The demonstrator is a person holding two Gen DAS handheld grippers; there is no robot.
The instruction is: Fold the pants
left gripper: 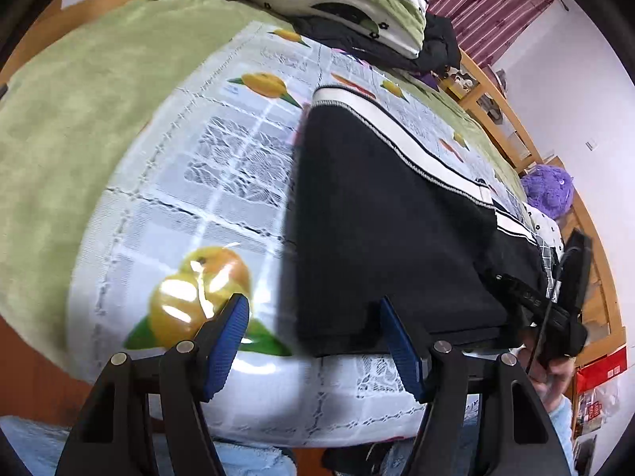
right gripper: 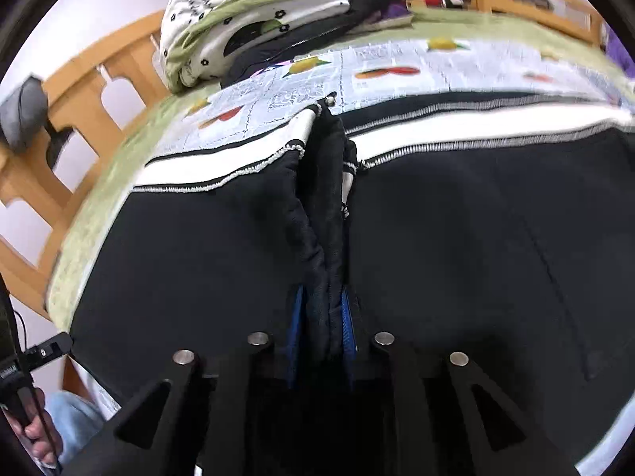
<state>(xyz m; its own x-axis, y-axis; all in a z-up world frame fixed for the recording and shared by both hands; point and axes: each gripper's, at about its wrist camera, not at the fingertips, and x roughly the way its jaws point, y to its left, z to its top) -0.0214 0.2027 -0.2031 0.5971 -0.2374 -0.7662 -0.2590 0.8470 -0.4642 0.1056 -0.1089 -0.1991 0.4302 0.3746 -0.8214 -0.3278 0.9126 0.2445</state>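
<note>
Black pants (left gripper: 389, 230) with a white side stripe lie flat on a fruit-print cloth (left gripper: 222, 182) on the bed. My left gripper (left gripper: 313, 309) is open just above the pants' near corner; the hem edge lies between its blue pads without being pinched. In the right wrist view the pants (right gripper: 198, 258) fill the frame. My right gripper (right gripper: 321, 317) is shut on a raised ridge of the black fabric, bunched between its blue pads. The right gripper (left gripper: 571, 297) also shows at the left wrist view's right edge, held by a hand (left gripper: 555, 377).
A green blanket (left gripper: 79, 99) lies under the cloth. Folded bedding and dark clothes (left gripper: 357, 0) are piled at the far end of the bed. A purple plush toy (left gripper: 549, 190) sits by the wooden bed rail (right gripper: 79, 99).
</note>
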